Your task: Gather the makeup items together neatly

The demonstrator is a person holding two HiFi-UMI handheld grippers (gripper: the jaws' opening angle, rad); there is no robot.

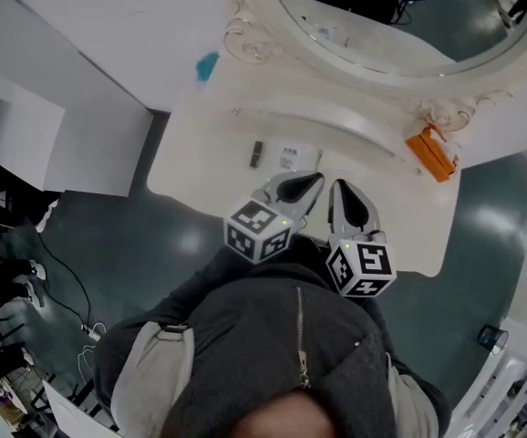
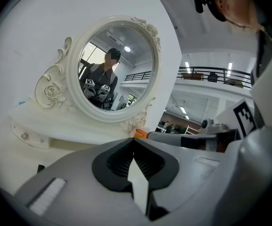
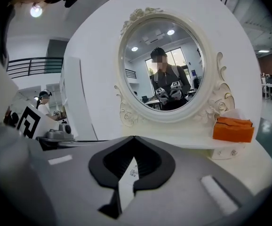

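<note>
- Stick first: a small dark stick (image 1: 256, 153) lies on the white table (image 1: 200, 167), ahead of the left gripper (image 1: 315, 180) and off to the left of its tips, clearly apart from them.
- Left gripper's jaws are clenched, tips meeting in a point with nothing pinched. You only see pale table through the slot behind the tips.
- White packet (image 1: 297, 156) with some print lies flat just past both sets of tips, a bit nearer the left ones. Nothing's gripping it.
- Right gripper (image 3: 134, 138) sits right beside the left one, tips near each other. Its jaws are pressed together too and grasp nothing. A bit of the printed packet peeks through the gap behind the tips, but it's lying beyond the jaws, not caught in them.
- Orange pack (image 1: 432, 153) sits well off to the right of the right jaws and further ahead, on the shelf by the foot of the oval mirror (image 3: 162, 65).
</note>
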